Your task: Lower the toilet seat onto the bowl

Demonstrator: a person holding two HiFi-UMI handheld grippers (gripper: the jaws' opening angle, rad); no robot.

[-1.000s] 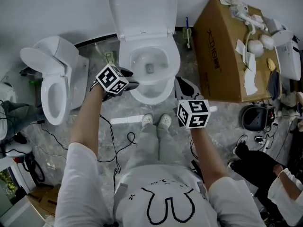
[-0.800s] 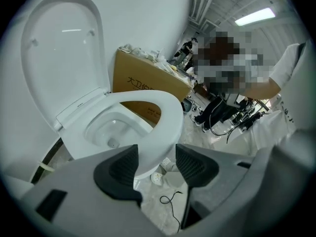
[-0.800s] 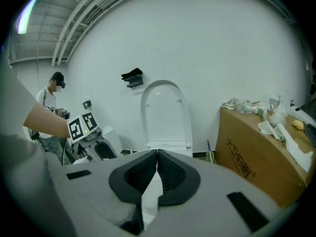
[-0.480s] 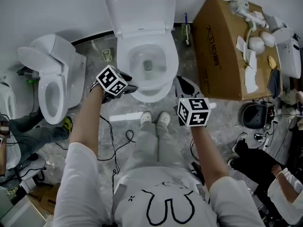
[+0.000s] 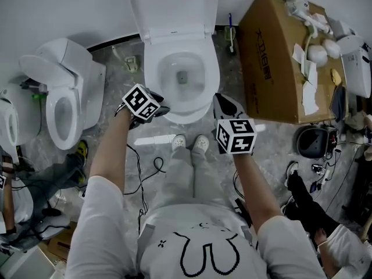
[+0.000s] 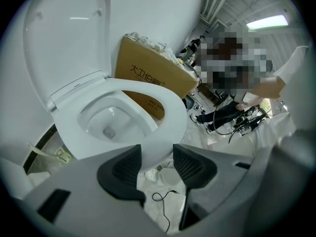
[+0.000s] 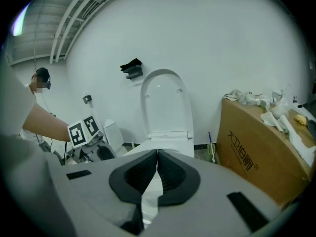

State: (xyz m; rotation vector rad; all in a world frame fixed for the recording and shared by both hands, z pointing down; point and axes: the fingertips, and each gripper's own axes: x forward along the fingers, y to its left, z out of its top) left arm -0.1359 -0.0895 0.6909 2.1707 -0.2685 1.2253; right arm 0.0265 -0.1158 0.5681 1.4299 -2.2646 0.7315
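The cardboard box bears the only readable print: dark characters 大卫伯爵 on its brown side. It stands beyond and above the fingers of the left gripper, and well to the right of the fingers of the right gripper. The marker cube on each gripper shows black-and-white square patterns, not letters.

A: Your left gripper reaches forward and steeply down from an outstretched bare forearm. Its fingers stand apart; they have just been closing a little, with nothing clamped between them.

B: Your right gripper sits level with it, tilted down more gently. Its fingers meet at the tips, empty.
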